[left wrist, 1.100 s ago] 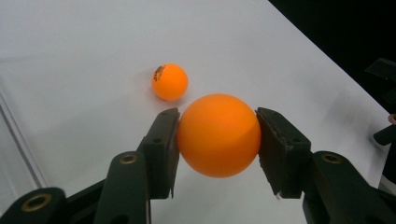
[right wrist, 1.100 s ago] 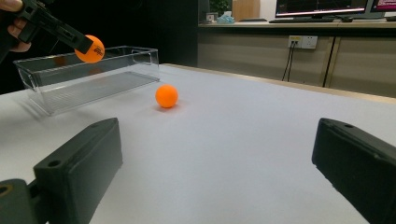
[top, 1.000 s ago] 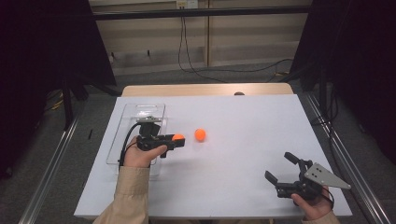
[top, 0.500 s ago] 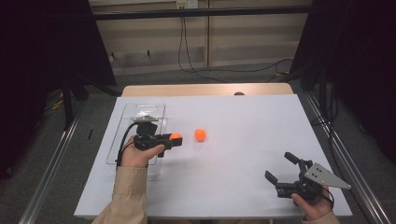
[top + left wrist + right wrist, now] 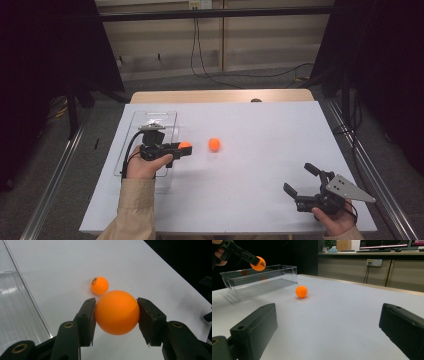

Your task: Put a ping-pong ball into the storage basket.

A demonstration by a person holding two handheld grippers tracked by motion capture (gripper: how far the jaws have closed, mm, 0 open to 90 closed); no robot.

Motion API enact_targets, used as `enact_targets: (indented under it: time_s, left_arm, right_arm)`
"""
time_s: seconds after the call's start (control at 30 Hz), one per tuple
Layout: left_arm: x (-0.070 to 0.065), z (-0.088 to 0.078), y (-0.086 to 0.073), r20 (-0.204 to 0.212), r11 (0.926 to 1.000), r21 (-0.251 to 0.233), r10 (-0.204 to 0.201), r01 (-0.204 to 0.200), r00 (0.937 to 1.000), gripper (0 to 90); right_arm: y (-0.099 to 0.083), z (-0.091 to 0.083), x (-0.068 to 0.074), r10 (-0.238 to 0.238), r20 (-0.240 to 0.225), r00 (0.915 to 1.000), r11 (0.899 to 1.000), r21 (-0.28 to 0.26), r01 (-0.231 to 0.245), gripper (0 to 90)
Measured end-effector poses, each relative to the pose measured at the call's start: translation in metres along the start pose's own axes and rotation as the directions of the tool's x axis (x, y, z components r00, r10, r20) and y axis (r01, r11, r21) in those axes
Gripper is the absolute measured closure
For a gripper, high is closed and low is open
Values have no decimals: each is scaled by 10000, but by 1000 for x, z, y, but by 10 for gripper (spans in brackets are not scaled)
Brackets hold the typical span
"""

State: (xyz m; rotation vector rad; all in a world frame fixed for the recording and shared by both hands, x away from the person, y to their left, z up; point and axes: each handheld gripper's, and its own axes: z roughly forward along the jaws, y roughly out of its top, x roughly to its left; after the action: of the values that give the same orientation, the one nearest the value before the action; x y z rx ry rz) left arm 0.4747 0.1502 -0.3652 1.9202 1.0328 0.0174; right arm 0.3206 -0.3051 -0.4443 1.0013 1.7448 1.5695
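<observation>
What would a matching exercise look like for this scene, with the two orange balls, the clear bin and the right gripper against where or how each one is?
Things:
1. held ball
2. loose ball
3. clear bin
4. right gripper

States:
A. open, nothing between its jaws
B. lying alone on the white table
C. clamped in the left gripper
D. standing near the table's left edge

Pairs: 1-C, 2-B, 3-D, 4-A

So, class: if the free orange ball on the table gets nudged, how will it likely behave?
The free ball is a smooth sphere on a flat white table, so it would probably roll off at a light touch. It looks like a table-tennis ball, likely very light. The left tongs pinch a matching held ball only at its sides, so it may slip.
</observation>
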Motion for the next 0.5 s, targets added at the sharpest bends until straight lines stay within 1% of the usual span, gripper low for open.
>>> enact_targets:
  time_s: [0.03,0.07,0.1,0.13,0.17,0.2,0.3,0.33,0.5]
  left_arm:
    - [0,0,0,12,10000,-45,-68,68,10000,512]
    - [1,-1,0,-4,10000,24,38,-38,10000,511]
    - [0,-1,0,-30,9999,-100,-114,114,9999,511]
    - [1,-2,0,-10,9999,-107,-113,113,9999,512]
    - [2,-4,0,-42,10000,-33,13,-14,10000,512]
    - [2,-4,0,-58,9998,-128,-118,117,9999,511]
    - [4,-6,0,-119,9999,-102,-37,36,9999,511]
    - [4,-7,0,-76,9999,-124,-58,57,10000,511]
    - [5,-7,0,-120,9998,-163,-115,113,9999,512]
  right_arm:
    - [0,0,0,-1,1,10000,10000,0,1,14]
    - [0,0,0,-14,11,10000,10000,-14,14,14]
    - [0,0,0,3,7,10000,10000,-6,-3,14]
    - [0,0,0,-19,11,10000,10000,-10,19,14]
    - [0,0,0,-17,3,10000,10000,-13,17,14]
    - [0,0,0,-13,4,10000,10000,-11,13,14]
    - [0,0,0,-17,-1,10000,10000,-14,17,14]
    - [0,0,0,-15,-1,10000,10000,-18,15,14]
    - [0,0,0,-13,-12,10000,10000,-21,13,14]
